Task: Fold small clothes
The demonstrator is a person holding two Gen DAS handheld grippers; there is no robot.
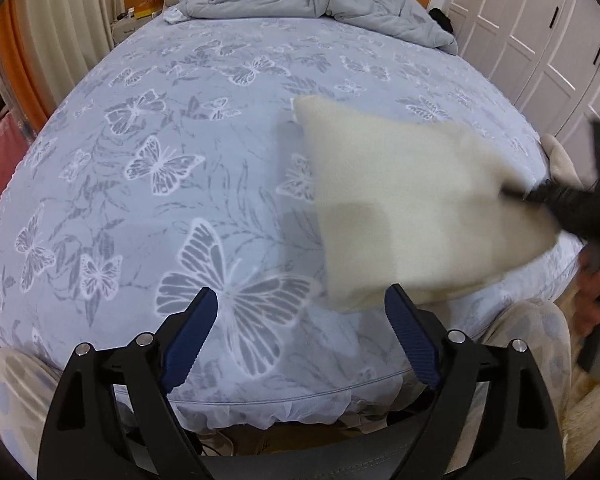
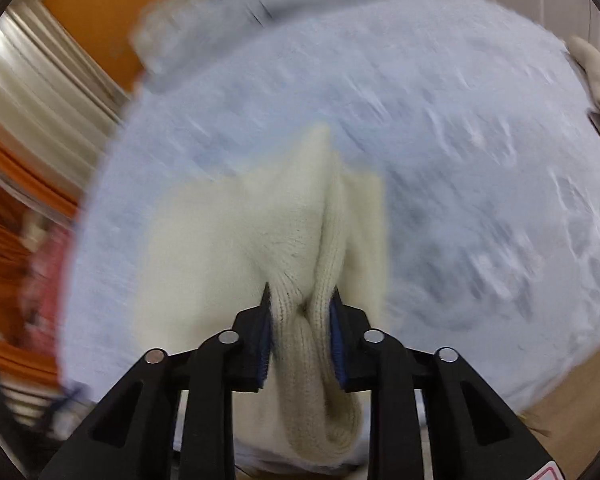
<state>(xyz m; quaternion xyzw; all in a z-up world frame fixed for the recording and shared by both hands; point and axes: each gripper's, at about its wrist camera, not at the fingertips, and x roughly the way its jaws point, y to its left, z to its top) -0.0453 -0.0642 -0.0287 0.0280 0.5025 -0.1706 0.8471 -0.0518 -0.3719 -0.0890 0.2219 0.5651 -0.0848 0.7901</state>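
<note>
Our jaws differ sharply: those of the right gripper (image 2: pixel 300 312) are pinched on a bunched ridge of the cream knitted garment (image 2: pixel 236 240), with ribbed folds squeezed between the blue pads, while those of the left gripper (image 1: pixel 300 320) stand wide apart with nothing between them, only the blue butterfly-print bedsheet (image 1: pixel 160 184) showing below.

The garment is held at one edge by the right gripper and spreads out over the near right part of the bed; in the left wrist view its near corner lies just beside the left gripper's right finger, not touching as far as we can tell. Both views blur the cloth, so we cannot say how much of it rests on the sheet.

We judge the main risk to be the grip itself: it holds a thick, doubled bunch instead of a single edge, so layers may slip unevenly and the fold come out crooked or lumpy. With only one side held, the free corner could trail, curl under or drag off the near edge of the bed. If we close the left gripper carelessly, we may pinch the sheet along with the knit.
</note>
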